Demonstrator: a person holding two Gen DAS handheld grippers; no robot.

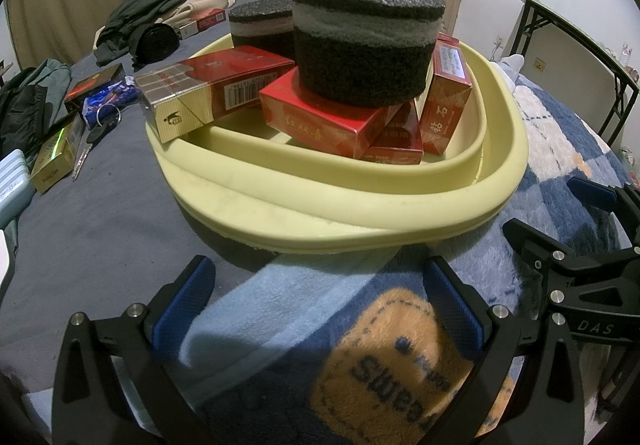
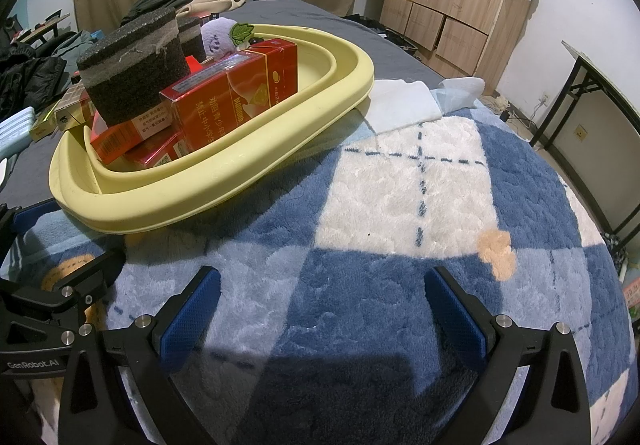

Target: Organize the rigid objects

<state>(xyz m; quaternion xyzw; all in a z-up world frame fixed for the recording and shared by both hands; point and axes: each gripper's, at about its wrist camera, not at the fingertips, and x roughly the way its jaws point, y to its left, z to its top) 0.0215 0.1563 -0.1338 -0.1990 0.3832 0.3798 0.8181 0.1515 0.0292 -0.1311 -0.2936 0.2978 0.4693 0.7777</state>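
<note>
Off to your far left on the grey bed sheet, several things are not yet gathered: a gold box (image 1: 52, 159), a key (image 1: 86, 149), a blue packet (image 1: 106, 101) and a dark box (image 1: 94, 85), all well apart from the yellow basin (image 1: 320, 213). Another red box (image 1: 200, 23) lies near the heap of clothes (image 1: 148, 15) behind. Further right, the basin already carries most of the load: a gold-and-red carton (image 1: 208, 93) leaning over its rim, red boxes (image 1: 332, 117) stacked inside, and a round dark sponge (image 1: 364, 45) sitting on top, with a second sponge (image 1: 260, 27) behind it. So the job looks well along, with the loose pieces on the left as what remains.

Your left gripper (image 1: 320, 301) hovers low over the blue blanket (image 2: 400, 205), just short of the basin, jaws spread wide and holding nothing. Your right gripper (image 2: 322, 309) sits beside it over the checked blanket, level and pointed past the basin's right side, jaws equally wide and empty.
</note>
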